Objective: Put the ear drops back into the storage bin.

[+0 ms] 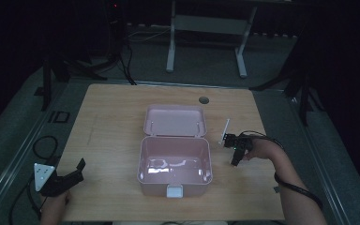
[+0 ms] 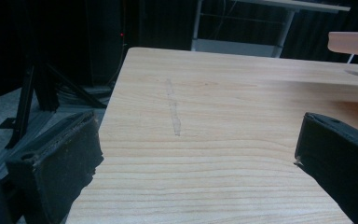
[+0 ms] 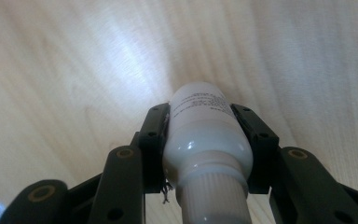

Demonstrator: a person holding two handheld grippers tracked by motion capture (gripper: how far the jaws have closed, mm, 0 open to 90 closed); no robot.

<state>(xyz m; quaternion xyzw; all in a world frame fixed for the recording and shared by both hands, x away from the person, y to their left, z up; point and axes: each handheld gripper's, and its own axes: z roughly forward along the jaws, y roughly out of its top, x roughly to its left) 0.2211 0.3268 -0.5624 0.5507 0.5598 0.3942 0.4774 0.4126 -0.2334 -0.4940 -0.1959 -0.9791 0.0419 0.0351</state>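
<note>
- High view: an open pink box sits mid-desk with its lid folded back on the far side. The right gripper is just right of the box, low over the desk, pointing down; what it holds is too small to tell here. The left gripper rests near the left front corner, well apart from the box
- Left gripper view: its jaws stand wide with nothing between them, only bare wood ahead and a pink edge of the box at far right. It is best kept parked there, ready to steady the box if it slides
- Right gripper view: the jaws are closed on a small white bottle, clamped on both sides of its body just above the ribbed cap, with the desk close behind it. My judgement is that the bottle is meant for the box: lift straight up enough to clear the right wall, carry it left over the cavity, lower it to the floor before opening, since the rounded body could roll or slip from a loose grip
</note>
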